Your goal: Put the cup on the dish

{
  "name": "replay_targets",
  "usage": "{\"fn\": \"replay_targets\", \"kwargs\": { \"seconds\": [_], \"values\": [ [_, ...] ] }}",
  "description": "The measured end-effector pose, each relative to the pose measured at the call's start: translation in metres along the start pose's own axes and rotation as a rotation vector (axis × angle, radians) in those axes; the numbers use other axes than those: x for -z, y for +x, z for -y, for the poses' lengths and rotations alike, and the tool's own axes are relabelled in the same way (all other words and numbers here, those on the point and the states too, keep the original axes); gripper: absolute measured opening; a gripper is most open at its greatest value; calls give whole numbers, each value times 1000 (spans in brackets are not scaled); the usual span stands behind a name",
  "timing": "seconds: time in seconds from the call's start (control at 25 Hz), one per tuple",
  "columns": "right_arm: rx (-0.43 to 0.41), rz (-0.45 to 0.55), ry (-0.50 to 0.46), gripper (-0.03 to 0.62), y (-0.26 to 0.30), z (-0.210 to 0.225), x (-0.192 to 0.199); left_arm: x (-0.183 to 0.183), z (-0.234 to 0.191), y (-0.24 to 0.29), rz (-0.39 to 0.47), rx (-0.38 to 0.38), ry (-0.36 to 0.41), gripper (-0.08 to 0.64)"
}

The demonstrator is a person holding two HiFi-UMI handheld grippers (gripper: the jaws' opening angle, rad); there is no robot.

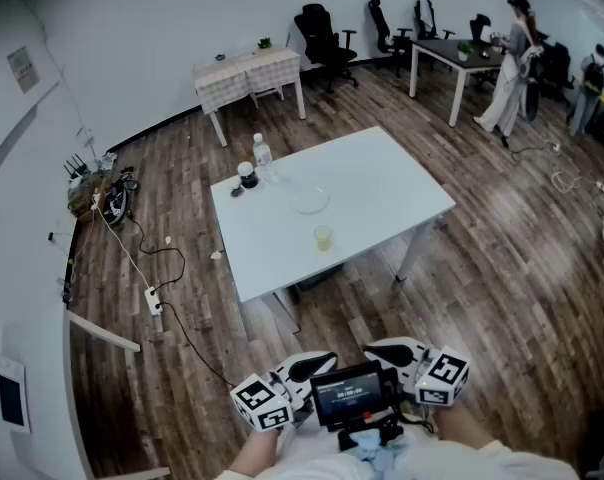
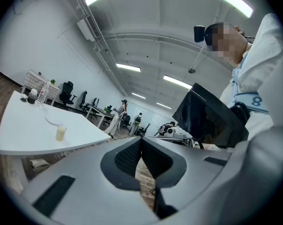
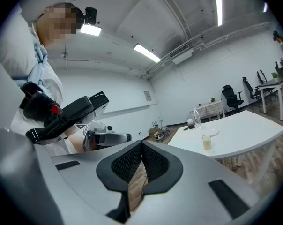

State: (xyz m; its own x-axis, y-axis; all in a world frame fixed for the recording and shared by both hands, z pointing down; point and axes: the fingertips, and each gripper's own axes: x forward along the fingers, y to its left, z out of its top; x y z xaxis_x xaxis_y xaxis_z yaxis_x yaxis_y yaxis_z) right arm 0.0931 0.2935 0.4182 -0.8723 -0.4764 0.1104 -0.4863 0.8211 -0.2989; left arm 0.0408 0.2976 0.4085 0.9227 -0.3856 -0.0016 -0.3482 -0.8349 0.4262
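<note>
Looks like an open-plan office, maybe doubling as a test space. Brown wood-plank floor [image 1: 502,268], plain white walls [image 1: 162,28], long strip lights [image 2: 128,67] on the ceiling. A few black swivel office chairs [image 1: 320,33] sit along the far wall near a dark-topped desk with white legs [image 1: 452,53], where a person in light clothes [image 1: 512,78] stands. There's a big white rectangular worktop [image 1: 382,183] in the middle, a small table with a checked cloth [image 1: 247,71] by the wall, and a white power strip [image 1: 154,299] with black cables trailing over the floor.
</note>
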Motion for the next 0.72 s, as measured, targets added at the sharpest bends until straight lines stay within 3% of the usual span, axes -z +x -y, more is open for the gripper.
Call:
{"fn": "replay_targets", "kwargs": {
  "seconds": [0.72],
  "values": [
    [-31, 21, 28, 32, 3, 8, -3, 0, -5, 6, 0, 4, 0, 2]
  ]
}}
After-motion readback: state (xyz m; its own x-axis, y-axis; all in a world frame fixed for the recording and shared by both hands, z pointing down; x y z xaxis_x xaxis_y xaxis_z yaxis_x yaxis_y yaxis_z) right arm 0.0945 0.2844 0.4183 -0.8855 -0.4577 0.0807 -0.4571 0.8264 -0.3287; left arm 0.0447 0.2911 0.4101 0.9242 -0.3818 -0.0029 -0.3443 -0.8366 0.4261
